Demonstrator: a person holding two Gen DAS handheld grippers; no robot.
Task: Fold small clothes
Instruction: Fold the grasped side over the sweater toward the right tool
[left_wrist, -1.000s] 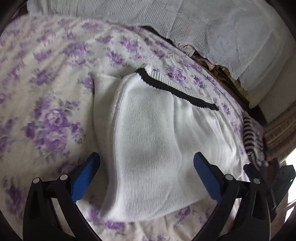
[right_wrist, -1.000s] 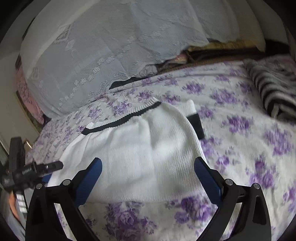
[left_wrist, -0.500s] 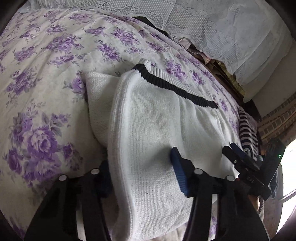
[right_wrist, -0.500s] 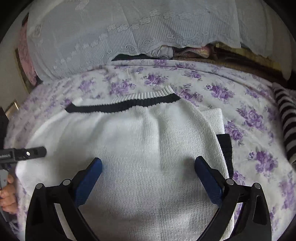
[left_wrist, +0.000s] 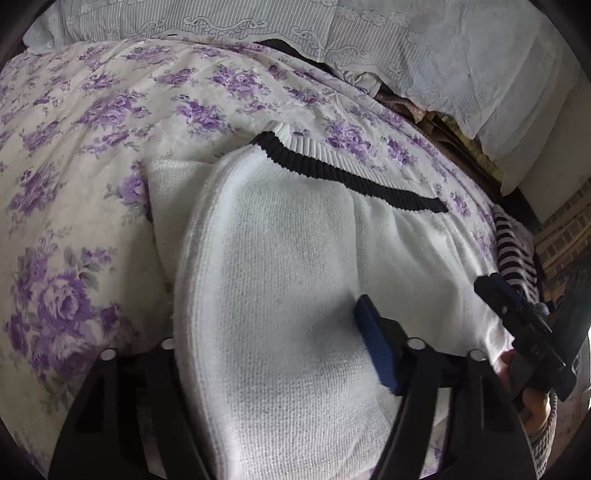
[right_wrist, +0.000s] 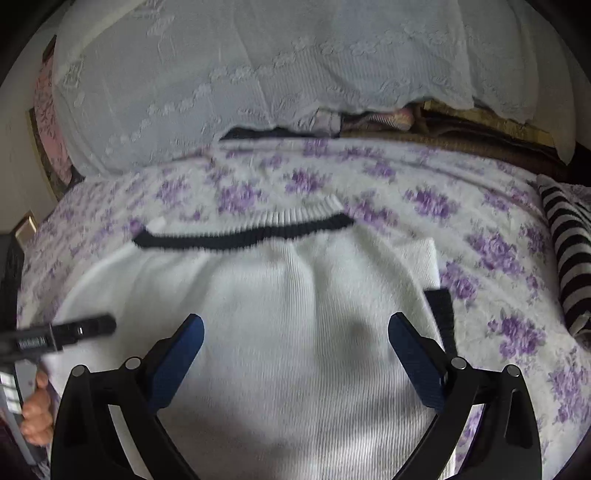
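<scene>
White sweater (left_wrist: 280, 295) on floral bedspread (left_wrist: 74, 147), folded edge in left gripper (left_wrist: 273, 354).
Left jaws, just reopening slightly, pinch the sweater's near left fold; right gripper (right_wrist: 295, 354) stands open above its near middle.

Soft daylight overall, nothing harsh. In the left wrist view the light comes in from the far right, where a sliver at the edge is blown out to pure white. The white knit top (left_wrist: 295, 295) is bright but keeps its weave texture, with a soft grey shadow near the fingers. This view is pretty sharp.

The right wrist view is noticeably smeared: the floral bedspread (right_wrist: 480, 229) and the black trim look streaky, and the lace cover (right_wrist: 258, 74) far back is hazy. Both views have heavy fisheye bending plus dark vignetted corners.
</scene>
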